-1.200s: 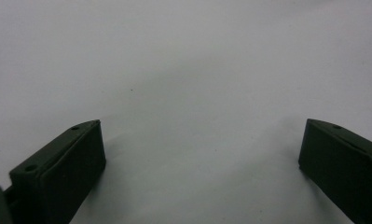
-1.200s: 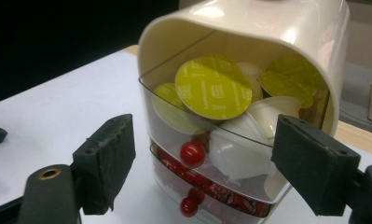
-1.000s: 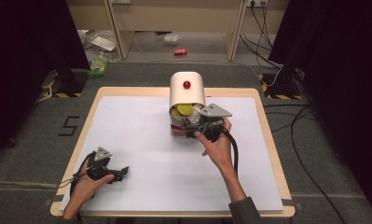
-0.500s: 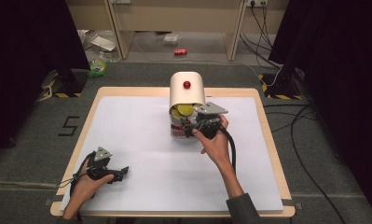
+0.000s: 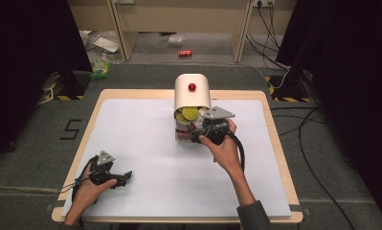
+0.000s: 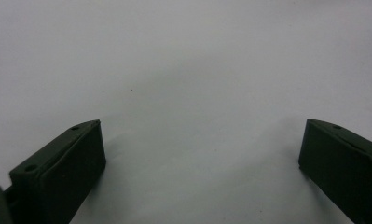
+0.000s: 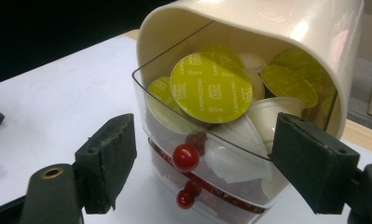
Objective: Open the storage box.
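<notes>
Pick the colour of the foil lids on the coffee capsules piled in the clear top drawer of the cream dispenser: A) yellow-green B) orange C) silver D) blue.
A: the round foil lids on the capsules in the clear top drawer of the cream dispenser are yellow-green, seen just beyond the right gripper.

High view: fixed above near edge of table [image 5: 275,158], looking forward and down, whole top in frame. Left gripper view: pressed close to bare white table top near left corner. Right gripper view: close on capsule dispenser [image 7: 249,93] mid-table; dispenser [image 5: 192,93] shared with high view.
</notes>
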Demonstrator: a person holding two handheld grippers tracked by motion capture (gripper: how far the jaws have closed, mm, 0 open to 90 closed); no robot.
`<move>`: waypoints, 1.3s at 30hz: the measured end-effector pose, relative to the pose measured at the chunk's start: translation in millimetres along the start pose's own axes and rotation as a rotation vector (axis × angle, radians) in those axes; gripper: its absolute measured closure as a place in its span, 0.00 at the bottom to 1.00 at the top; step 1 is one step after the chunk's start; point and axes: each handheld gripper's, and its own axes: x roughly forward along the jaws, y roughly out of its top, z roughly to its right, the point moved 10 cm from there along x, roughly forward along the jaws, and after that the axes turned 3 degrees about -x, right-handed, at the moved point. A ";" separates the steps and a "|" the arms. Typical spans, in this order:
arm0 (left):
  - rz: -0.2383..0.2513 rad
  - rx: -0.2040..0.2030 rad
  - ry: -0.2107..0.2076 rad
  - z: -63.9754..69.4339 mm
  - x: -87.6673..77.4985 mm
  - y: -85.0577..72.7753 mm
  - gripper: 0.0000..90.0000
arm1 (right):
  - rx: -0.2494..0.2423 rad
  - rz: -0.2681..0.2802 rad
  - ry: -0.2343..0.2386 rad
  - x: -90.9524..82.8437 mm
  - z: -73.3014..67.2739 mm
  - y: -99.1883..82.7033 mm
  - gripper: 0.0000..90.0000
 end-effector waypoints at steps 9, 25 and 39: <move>0.000 0.000 0.000 0.0 0.0 0.0 0.00 | -0.026 -0.032 0.029 -13.2 -10.4 -7.6 0.25; 0.000 0.001 0.000 0.0 0.0 0.0 0.00 | -0.078 -0.030 0.041 -30.4 -22.2 -18.4 0.27; 0.001 0.001 0.001 0.1 0.0 0.0 0.00 | -0.082 -0.018 0.078 -43.1 -32.7 -29.3 0.28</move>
